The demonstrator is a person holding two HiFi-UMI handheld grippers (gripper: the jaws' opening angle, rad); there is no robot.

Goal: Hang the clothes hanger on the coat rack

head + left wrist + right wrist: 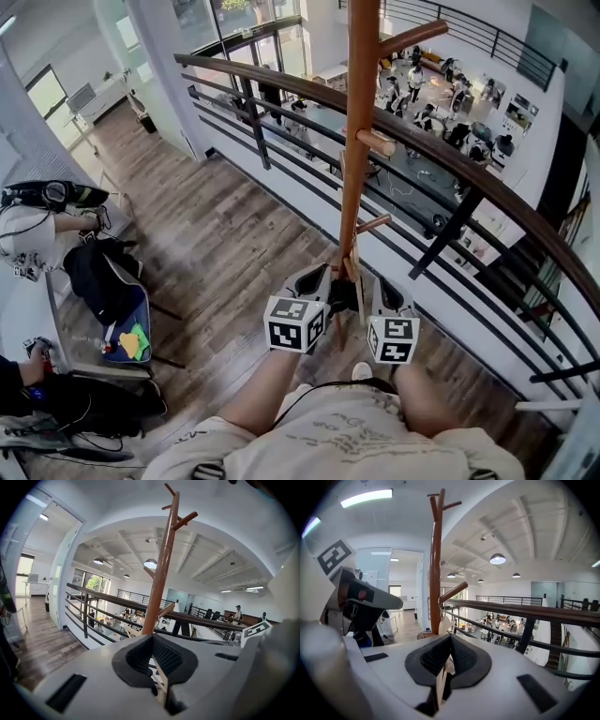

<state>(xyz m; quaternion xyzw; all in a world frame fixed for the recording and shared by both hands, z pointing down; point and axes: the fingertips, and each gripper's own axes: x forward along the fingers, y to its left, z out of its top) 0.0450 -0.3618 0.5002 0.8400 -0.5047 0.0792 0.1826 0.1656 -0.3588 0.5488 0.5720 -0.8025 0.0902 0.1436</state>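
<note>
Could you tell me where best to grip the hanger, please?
Take the hanger by its thin flat arms, one each side, from below, as the left gripper and right gripper do, leaving its top free for a peg.

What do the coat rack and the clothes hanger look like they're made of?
Coat rack: likely wood, reddish-brown with a smooth, slightly glossy finish; its peg ends show paler cut faces.
Clothes hanger: apparently pale, unvarnished-looking wood, a thin flat strip; grain too small to confirm.

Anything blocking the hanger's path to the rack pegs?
Nothing visible. The left hand-held gripper and right hand-held gripper are shut on the hanger beside the coat rack; its pegs above are bare.
</note>
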